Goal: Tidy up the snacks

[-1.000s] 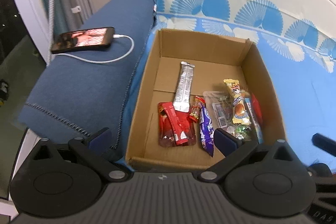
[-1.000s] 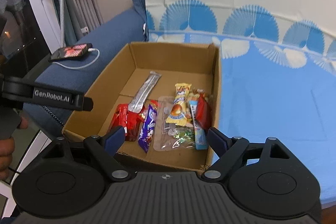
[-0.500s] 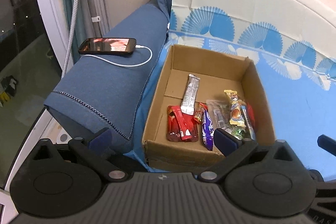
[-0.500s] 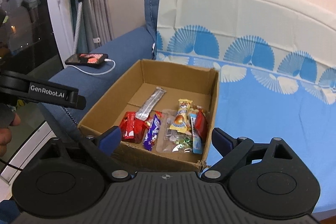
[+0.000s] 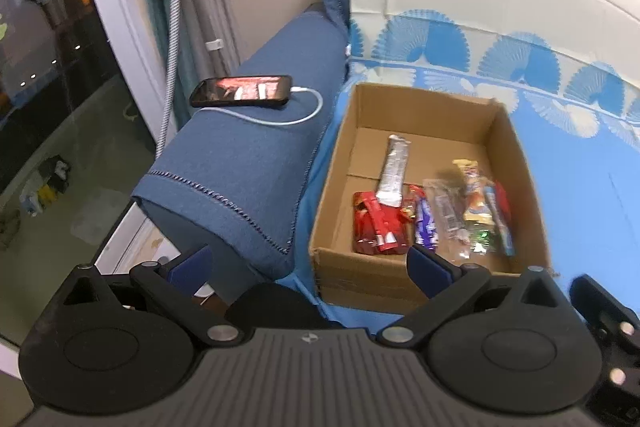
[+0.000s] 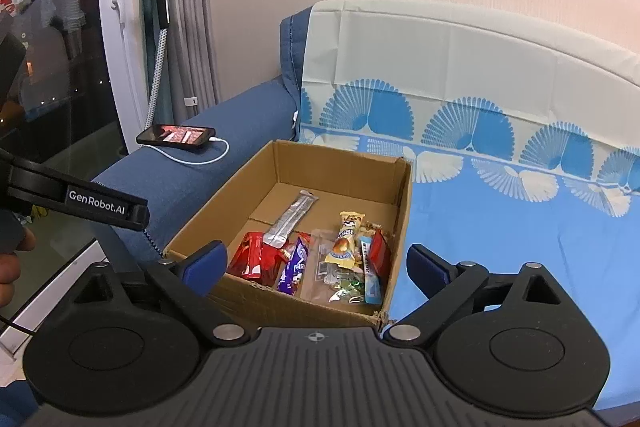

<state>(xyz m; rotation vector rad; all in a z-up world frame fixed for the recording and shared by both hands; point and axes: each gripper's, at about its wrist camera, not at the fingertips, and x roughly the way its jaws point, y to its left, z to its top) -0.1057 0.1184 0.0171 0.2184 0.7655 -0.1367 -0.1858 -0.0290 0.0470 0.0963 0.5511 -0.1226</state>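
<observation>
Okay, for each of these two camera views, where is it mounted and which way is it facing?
Left wrist: on the left tongs, looking down at the box and phone; its fingers show.
Right wrist: on the right tongs, opening and empty, facing the box; the left tongs and a hand show.
Shared: box, snacks, phone.

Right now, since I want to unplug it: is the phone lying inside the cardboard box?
No, the phone lies on the blue sofa armrest, outside the cardboard box.

Matt brown cardboard box, glossy foil/plastic snack wrappers, matt blue cloth armrest, glossy phone
</observation>
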